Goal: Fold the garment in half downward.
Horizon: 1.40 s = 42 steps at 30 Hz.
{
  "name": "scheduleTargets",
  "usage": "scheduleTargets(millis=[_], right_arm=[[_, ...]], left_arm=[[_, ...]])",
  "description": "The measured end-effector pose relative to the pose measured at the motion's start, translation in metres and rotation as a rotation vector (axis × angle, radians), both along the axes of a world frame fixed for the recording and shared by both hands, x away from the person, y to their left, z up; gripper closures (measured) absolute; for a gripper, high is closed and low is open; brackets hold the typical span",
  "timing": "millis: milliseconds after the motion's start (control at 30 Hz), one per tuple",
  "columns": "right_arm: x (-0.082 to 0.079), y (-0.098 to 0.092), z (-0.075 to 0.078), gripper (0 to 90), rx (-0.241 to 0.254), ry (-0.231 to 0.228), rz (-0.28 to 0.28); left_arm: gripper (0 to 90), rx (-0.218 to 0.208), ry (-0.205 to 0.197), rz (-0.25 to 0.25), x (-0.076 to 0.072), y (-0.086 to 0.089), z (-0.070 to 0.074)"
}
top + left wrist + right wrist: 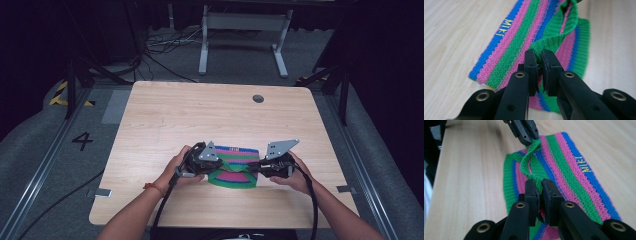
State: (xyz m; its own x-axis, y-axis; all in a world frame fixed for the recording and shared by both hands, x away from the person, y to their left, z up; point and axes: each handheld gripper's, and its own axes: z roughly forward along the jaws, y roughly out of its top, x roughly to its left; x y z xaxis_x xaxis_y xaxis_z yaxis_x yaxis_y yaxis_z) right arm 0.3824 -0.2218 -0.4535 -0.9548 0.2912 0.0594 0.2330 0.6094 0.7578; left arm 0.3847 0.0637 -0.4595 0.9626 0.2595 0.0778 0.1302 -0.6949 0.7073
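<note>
While our left gripper and right gripper each pinch its green cuff, the striped knit lies on the wooden table.

Looking along my left gripper, I see its two black jaws drawn close together, pinching the green ribbed edge of a knitted cloth striped in blue, pink and green. From the pinch, that ribbed band rises ahead and to the right, lifted off the rest of the cloth. The cloth itself lies flat on the pale wooden tabletop, stretching away from the jaw tips. Ahead to the left, yellow letters reading MIKI run along a blue stripe.
</note>
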Motion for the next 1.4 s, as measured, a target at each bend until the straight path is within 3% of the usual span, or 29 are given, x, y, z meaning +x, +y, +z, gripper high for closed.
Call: scheduleTargets(millis=[167, 300, 467, 600, 867, 1000, 1100, 1300, 1400], right_arm=[[-0.008, 0.003, -0.011, 82.9, -0.018, 0.028, 0.012], [-0.014, 0.005, -0.019, 81.9, -0.059, 0.038, 0.027], [-0.016, 0.001, -0.024, 79.5, -0.072, 0.051, 0.016], [-0.020, 0.000, -0.029, 76.8, -0.071, 0.077, 0.000], [-0.024, -0.006, -0.040, 68.7, -0.024, 0.057, -0.029], [-0.021, -0.009, -0.041, 68.6, -0.037, 0.020, -0.049], [-0.016, -0.012, -0.043, 68.8, -0.030, 0.018, -0.074], [-0.015, -0.011, -0.043, 69.0, -0.032, 0.007, -0.081], [-0.014, -0.010, -0.042, 69.1, -0.047, -0.005, -0.075]], left_arm=[[83.0, 0.005, 0.019, -0.009, -0.007, 0.001, -0.008], [82.6, 0.043, 0.033, -0.027, -0.014, -0.003, -0.016], [77.4, 0.077, 0.045, -0.023, -0.019, -0.001, -0.025], [76.3, 0.054, 0.056, -0.012, -0.021, 0.001, -0.028], [71.5, 0.008, 0.061, -0.006, -0.023, 0.005, -0.035], [72.9, 0.002, 0.043, 0.014, -0.017, 0.003, -0.037], [73.0, 0.003, 0.038, 0.034, -0.012, 0.001, -0.037], [73.1, 0.006, 0.021, 0.030, -0.010, 0.001, -0.037], [71.9, 0.013, 0.031, 0.021, -0.010, 0.000, -0.036]])
